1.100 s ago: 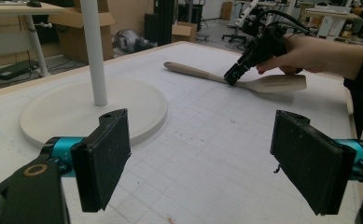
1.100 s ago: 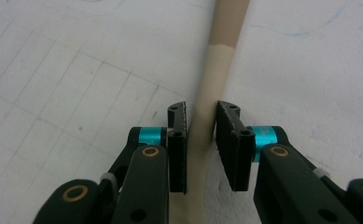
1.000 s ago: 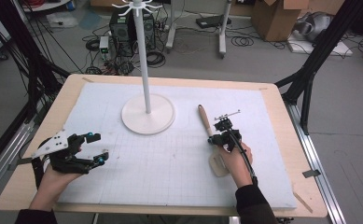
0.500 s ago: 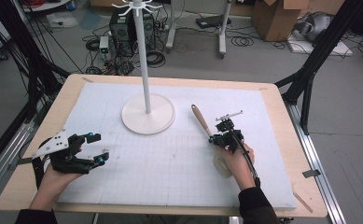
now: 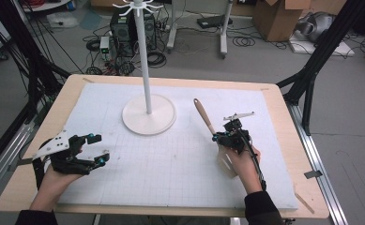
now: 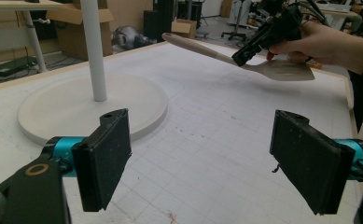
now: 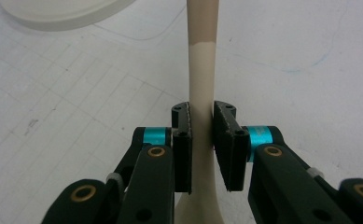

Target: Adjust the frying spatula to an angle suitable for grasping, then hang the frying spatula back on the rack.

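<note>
Squeezing the spatula (image 7: 202, 70) in the right gripper (image 7: 201, 126), left gripper (image 6: 202, 163) wide open; could slip and fall if loosened.

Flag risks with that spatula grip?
The right gripper clamps the spatula on its narrow neck, so the long handle might pivot between the fingers. Swinging it toward the stand could knock the pole. The left gripper sits open, giving no support.

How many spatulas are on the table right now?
1: the spatula is right of the white stand, its handle clamped in the right claw, blade lifted off the mat.
</note>
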Motion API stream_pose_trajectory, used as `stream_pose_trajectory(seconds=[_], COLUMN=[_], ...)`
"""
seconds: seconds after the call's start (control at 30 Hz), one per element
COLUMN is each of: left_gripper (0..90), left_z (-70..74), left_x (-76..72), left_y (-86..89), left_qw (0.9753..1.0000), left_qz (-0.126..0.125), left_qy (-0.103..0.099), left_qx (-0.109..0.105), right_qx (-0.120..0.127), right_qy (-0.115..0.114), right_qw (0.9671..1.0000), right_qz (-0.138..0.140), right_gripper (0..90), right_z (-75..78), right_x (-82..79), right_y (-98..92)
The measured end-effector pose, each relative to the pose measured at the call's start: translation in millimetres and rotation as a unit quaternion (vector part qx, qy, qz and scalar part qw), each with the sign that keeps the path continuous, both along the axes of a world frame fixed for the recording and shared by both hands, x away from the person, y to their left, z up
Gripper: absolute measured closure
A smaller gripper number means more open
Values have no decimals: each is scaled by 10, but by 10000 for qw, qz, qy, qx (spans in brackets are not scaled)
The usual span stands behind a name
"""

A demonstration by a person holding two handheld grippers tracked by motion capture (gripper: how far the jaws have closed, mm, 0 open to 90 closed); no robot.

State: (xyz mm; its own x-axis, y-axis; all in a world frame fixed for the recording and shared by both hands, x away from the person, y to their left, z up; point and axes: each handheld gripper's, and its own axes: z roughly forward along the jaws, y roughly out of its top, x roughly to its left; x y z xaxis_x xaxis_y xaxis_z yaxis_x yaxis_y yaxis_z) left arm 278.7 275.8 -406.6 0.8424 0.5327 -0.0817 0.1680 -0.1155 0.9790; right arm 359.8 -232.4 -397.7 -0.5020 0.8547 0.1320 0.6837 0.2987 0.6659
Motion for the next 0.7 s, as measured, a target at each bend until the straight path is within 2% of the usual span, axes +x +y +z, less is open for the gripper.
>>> stream_pose_trajectory(seconds=[0.2,0.33,0.47,0.53,0.57,0.67,0.7], left_gripper=[207,208,208,208,207,205,203], left_z=[-8,7,2,0,-2,3,13], left_x=[1,-14,-4,-3,-5,-9,-16], left_y=[30,27,17,15,14,14,13], left_qw=[10000,10000,10000,10000,10000,10000,10000], left_qz=[38,30,16,25,17,47,42], left_qy=[-5,-21,-10,2,2,3,-6], left_qx=[-26,-18,-38,-44,-57,-68,-88], right_qx=[230,282,403,463,546,554,624], right_qy=[-271,-462,-668,-689,-779,-878,-1003], right_qw=[9993,9984,9967,9963,9951,9941,9925], right_qz=[78,143,223,232,285,299,315], right_gripper=[785,785,785,785,785,785,785], right_z=[87,143,208,226,257,279,305], right_x=[-73,-142,-214,-235,-265,-294,-335], right_y=[-37,-25,-35,-39,-54,-58,-60])
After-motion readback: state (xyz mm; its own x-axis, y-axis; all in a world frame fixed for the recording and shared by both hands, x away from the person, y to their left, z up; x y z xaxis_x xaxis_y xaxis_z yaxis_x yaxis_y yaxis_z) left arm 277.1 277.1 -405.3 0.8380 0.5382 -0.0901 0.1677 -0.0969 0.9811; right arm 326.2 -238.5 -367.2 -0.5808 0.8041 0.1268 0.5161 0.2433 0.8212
